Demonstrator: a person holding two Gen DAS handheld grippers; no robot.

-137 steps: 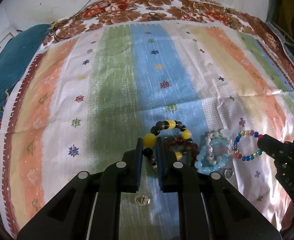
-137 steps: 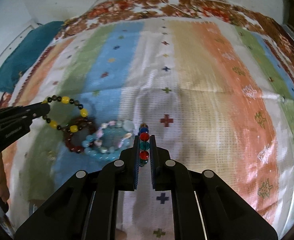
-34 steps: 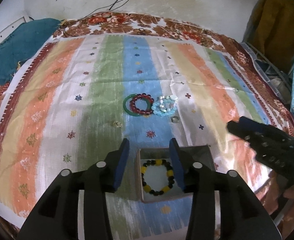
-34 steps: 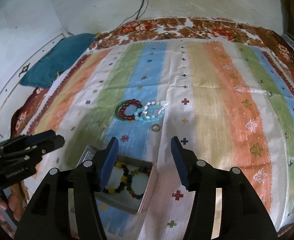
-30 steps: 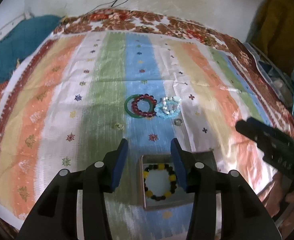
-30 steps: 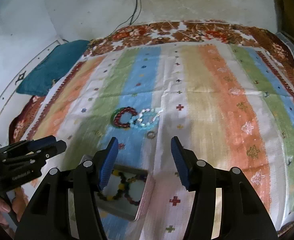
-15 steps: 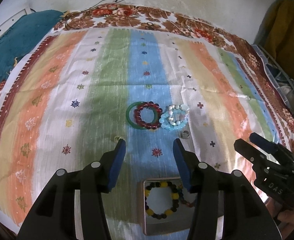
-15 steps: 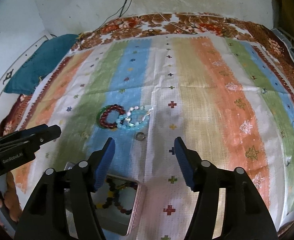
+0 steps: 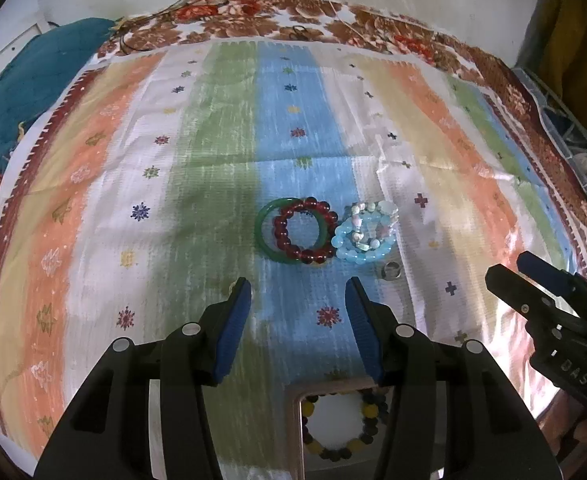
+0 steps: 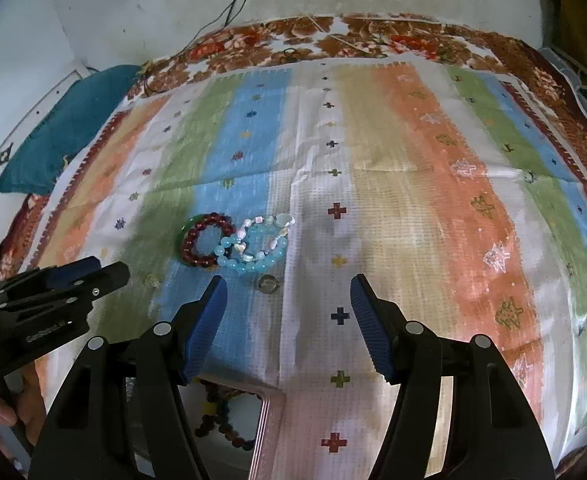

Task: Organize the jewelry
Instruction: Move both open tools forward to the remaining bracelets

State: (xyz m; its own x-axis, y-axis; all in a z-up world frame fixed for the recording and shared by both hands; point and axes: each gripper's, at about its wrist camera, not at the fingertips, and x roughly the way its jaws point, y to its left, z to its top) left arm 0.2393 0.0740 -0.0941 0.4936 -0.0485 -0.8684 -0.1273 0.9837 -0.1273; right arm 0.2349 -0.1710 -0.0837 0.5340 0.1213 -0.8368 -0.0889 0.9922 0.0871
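Both tongs, left [image 9: 298, 292] and right [image 10: 287, 290], are empty; right's jaws widened in the last second. I've dropped the yellow-and-black bead bracelet [image 9: 343, 426] and multicolour bead bracelet [image 10: 229, 420] into the shallow metal tin [image 9: 295, 428]. Now swinging back toward the bedspread [image 9: 93, 208] pile: green bangle [image 9: 262, 236], dark red bead bracelet [image 9: 305, 236], pale blue bead bracelets [image 9: 363, 234], small ring [image 9: 391, 270] left.
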